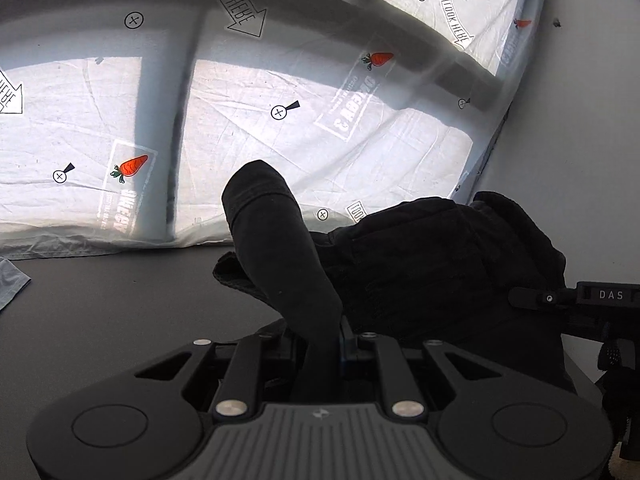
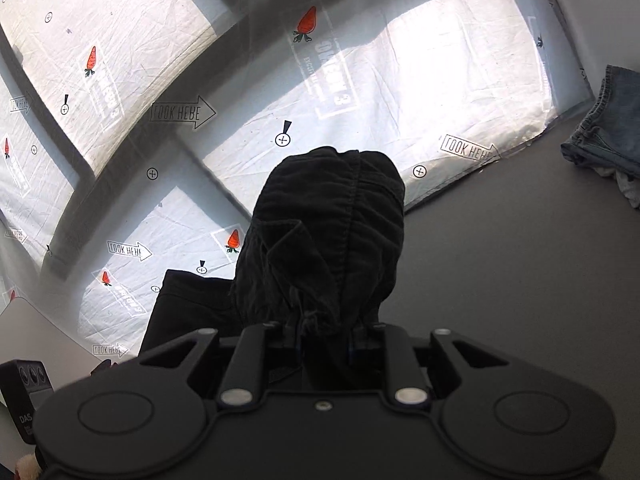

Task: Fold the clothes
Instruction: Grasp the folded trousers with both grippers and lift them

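Note:
A black garment [image 1: 440, 272] is lifted above the dark grey table [image 1: 120, 312]. In the left wrist view, my left gripper [image 1: 340, 340] is shut on a fold of it, and a tube of black cloth [image 1: 272, 240] stands up over the fingers. The rest of the garment hangs away to the right, toward the other gripper's body [image 1: 600, 300]. In the right wrist view, my right gripper [image 2: 324, 340] is shut on a bunched, gathered part of the black garment [image 2: 328, 232]. This bunch hides the fingertips. More of the black cloth [image 2: 188, 304] trails off to the left.
A white sheet printed with carrots and arrows [image 2: 400, 100] hangs over a window behind the table [image 2: 500, 280]. Blue jeans [image 2: 604, 128] lie at the table's far right. A pale cloth corner [image 1: 12, 284] shows at the left edge. A white wall [image 1: 580, 120] stands to the right.

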